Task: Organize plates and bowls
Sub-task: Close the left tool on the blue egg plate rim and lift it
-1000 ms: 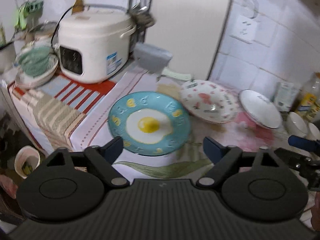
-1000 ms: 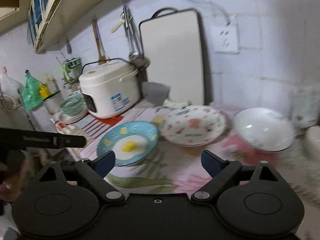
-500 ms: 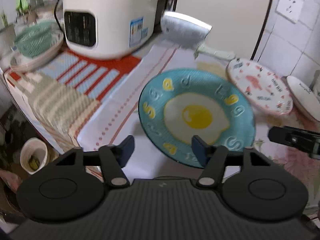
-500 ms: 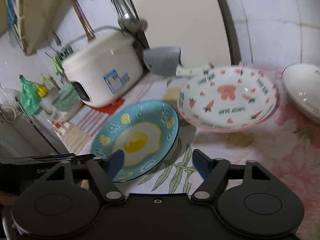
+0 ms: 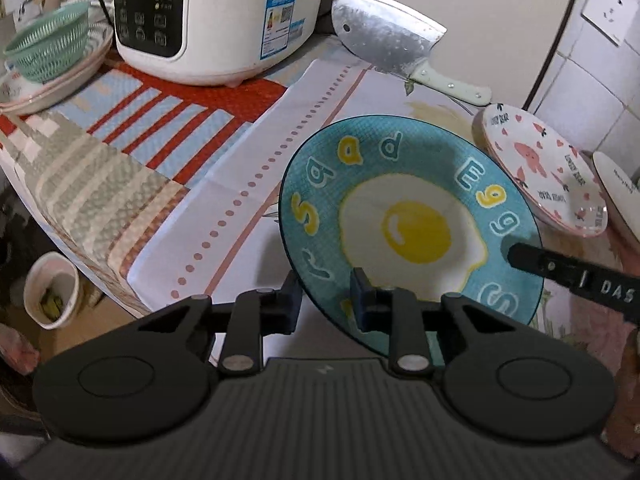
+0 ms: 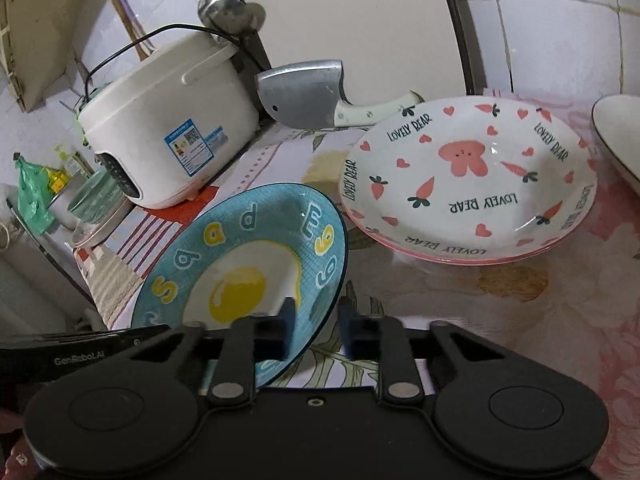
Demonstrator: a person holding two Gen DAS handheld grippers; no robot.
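Note:
A blue plate with a fried-egg print (image 5: 412, 216) lies on the counter cloth; it also shows in the right wrist view (image 6: 240, 264). My left gripper (image 5: 325, 304) has its jaws closed around the plate's near rim, one finger under and one on top. My right gripper (image 6: 315, 326) straddles the plate's right rim the same way, and its finger shows in the left wrist view (image 5: 560, 274). A white "Lovely Bear" plate with pink bear and carrots (image 6: 468, 180) sits to the right, also in the left wrist view (image 5: 544, 168). A white bowl (image 6: 618, 136) is at the far right.
A white rice cooker (image 5: 216, 16) stands at the back left. A cleaver (image 5: 392, 46) leans beside it against a cutting board (image 6: 340, 20). A green colander on stacked plates (image 5: 48, 52) sits far left. The counter edge drops off at the left, with a cup (image 5: 52, 288) below.
Both grippers moved down and in to the blue plate and narrowed their jaws over its rim, left on the near edge, right on the right edge.

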